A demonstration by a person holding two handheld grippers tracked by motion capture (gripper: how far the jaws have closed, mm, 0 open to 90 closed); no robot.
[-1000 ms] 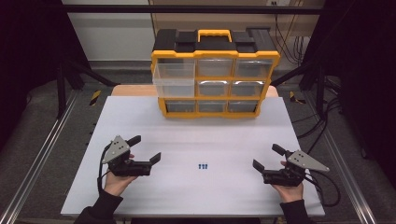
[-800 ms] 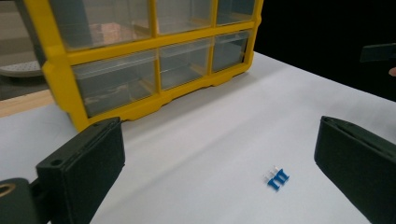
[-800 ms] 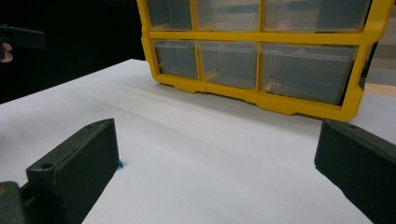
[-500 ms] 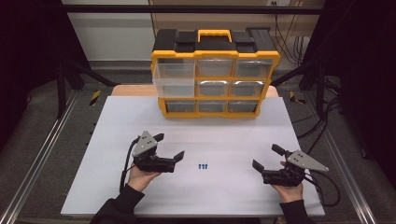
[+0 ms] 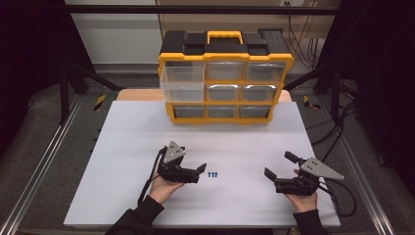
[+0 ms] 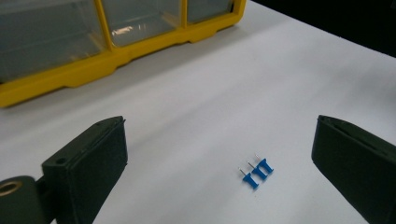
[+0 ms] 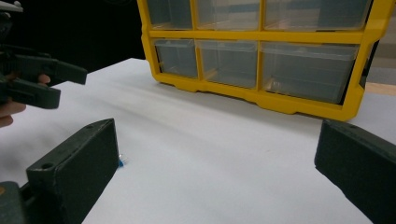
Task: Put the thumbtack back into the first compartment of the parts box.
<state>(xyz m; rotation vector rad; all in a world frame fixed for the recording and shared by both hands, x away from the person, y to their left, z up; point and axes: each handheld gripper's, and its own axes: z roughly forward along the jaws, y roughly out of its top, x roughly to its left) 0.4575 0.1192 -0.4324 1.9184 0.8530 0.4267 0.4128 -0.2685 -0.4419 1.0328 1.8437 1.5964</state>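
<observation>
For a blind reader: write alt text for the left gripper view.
Three blue push pins lie close together on a white table, ahead of and between the left gripper's wide-open black jaws. A yellow organizer with clear drawers stands behind.

We see three small blue push pins [image 6: 256,171] lying close together on the white tabletop [image 6: 196,102], side by side and parallel, metal points aimed the same way, toward the yellow drawer organiser [image 6: 93,70] well beyond them.
</observation>
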